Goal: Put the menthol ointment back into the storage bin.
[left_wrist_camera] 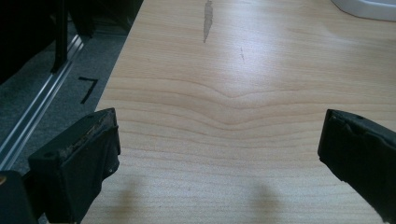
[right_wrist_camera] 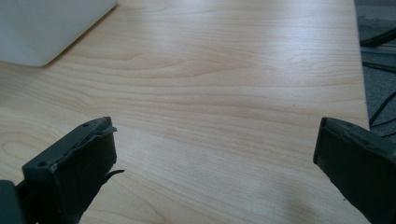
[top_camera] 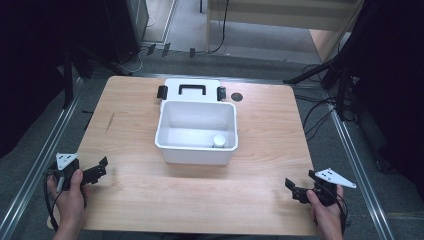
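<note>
A white plastic bin [top_camera: 196,150] stands open in the middle of the wooden table [top_camera: 270,135]. A small white round object [top_camera: 219,141] lies inside it at the near right corner. The bin's white lid [top_camera: 192,86], with a black handle and two black clips, lies flat right behind it. My left gripper [top_camera: 103,167] rests near the table's front left, jaws open and bare [left_wrist_camera: 219,140]. My right gripper [top_camera: 300,181] is near the front right, jaws wide open with nothing between them [right_wrist_camera: 217,140]. A corner of the bin [right_wrist_camera: 46,28] shows in the right gripper view.
A small black disc [top_camera: 236,97] lies on the table to the right of the lid. Metal rails [top_camera: 45,160] run along both sides of the table, and cables [top_camera: 320,112] trail on the floor at the right. Bare wood lies between the bin and both grippers.
</note>
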The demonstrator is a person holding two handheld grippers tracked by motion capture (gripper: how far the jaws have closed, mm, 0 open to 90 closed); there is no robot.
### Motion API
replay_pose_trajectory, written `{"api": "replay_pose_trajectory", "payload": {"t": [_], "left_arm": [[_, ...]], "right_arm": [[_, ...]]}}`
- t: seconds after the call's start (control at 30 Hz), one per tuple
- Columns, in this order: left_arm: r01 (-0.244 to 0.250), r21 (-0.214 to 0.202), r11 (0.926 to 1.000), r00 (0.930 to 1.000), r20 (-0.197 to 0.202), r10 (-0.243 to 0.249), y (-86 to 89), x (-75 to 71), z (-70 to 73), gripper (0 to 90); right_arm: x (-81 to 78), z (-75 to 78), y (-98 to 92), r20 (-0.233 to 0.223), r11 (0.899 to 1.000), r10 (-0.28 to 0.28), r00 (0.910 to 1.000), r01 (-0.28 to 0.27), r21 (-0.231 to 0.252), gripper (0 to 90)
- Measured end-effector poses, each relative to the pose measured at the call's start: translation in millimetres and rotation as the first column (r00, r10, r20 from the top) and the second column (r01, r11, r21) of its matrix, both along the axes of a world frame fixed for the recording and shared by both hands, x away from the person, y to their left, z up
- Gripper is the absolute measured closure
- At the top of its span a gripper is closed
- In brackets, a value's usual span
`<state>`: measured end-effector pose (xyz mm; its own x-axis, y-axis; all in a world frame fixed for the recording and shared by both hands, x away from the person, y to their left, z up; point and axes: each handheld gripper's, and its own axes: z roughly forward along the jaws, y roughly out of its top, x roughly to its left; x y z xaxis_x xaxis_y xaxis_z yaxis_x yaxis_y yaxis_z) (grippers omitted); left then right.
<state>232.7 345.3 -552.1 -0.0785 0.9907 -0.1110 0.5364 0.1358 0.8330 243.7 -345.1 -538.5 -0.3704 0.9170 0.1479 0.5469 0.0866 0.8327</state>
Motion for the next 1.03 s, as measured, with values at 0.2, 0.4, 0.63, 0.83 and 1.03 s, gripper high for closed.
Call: {"api": "replay_pose_trajectory", "payload": {"t": [0.2,0.4,0.63,0.83,1.03], "left_arm": [[0.006,0.010,0.9999,1.0000,-0.007,-0.005,-0.8,0.8,0.1,0.0],[0.006,0.008,0.9999,1.0000,-0.007,-0.006,-0.6,0.7,0.1,0.0],[0.005,0.010,0.9999,1.0000,-0.008,-0.005,-0.7,0.8,0.0,0.0],[0.005,0.014,0.9999,1.0000,-0.004,-0.005,-1.3,0.1,-0.1,0.0],[0.006,0.016,0.9999,0.9999,-0.009,-0.006,-1.7,0.2,0.0,0.0]], "right_arm": [[0.9,-8.2,-2.3,0.003,0.996,-0.070,0.9976,0.070,0.058,0.0],[2.7,-8.7,-4.7,0.009,0.993,-0.095,0.9954,0.094,0.068,0.0],[5.2,-9.1,-1.8,-0.017,0.993,-0.113,0.9934,0.114,0.036,0.2],[7.6,-9.8,-1.0,-0.044,0.993,-0.116,0.9923,0.117,0.021,0.5],[8.6,-10.1,-0.4,-0.054,0.994,-0.104,0.9931,0.105,0.017,5.5]]}}
